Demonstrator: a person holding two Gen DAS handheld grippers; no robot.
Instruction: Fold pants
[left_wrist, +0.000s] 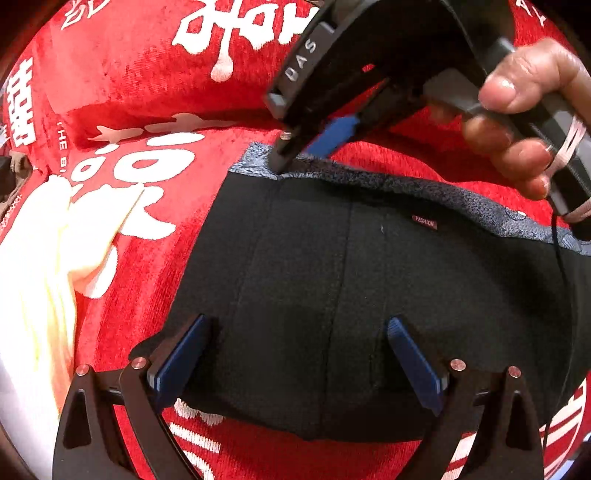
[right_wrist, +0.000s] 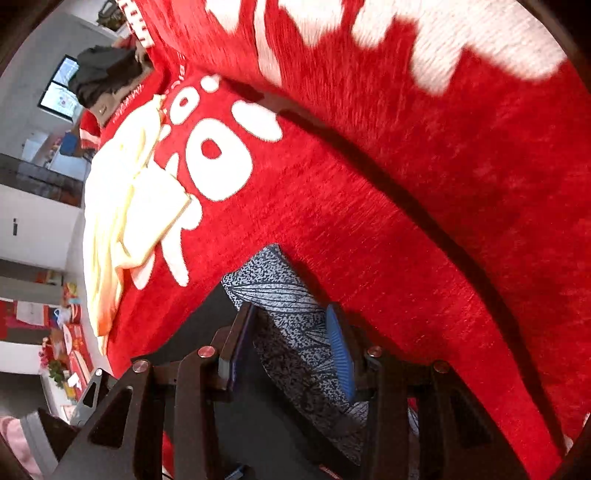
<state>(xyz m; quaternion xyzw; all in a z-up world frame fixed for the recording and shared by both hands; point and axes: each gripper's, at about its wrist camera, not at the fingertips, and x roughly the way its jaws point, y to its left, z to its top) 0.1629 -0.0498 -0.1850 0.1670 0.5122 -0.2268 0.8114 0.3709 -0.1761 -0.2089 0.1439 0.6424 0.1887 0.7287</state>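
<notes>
- The left gripper (left_wrist: 295, 354) hovers over the black pants (left_wrist: 332, 295), its blue pads (left_wrist: 413, 358) standing well apart with nothing clamped.
- The pants lie spread on a red blanket (left_wrist: 147, 92) with white lettering; a small "FASHION" label (left_wrist: 424, 222) sits near the patterned grey waistband (left_wrist: 424, 192).
- The right gripper (left_wrist: 295, 155), held by a hand (left_wrist: 524, 122), is pinched tight on the waistband's corner.
- A cream cloth (right_wrist: 125, 206) lies farther left on the blanket.

Pants (left_wrist: 369, 280) leg ends beyond frame
</notes>
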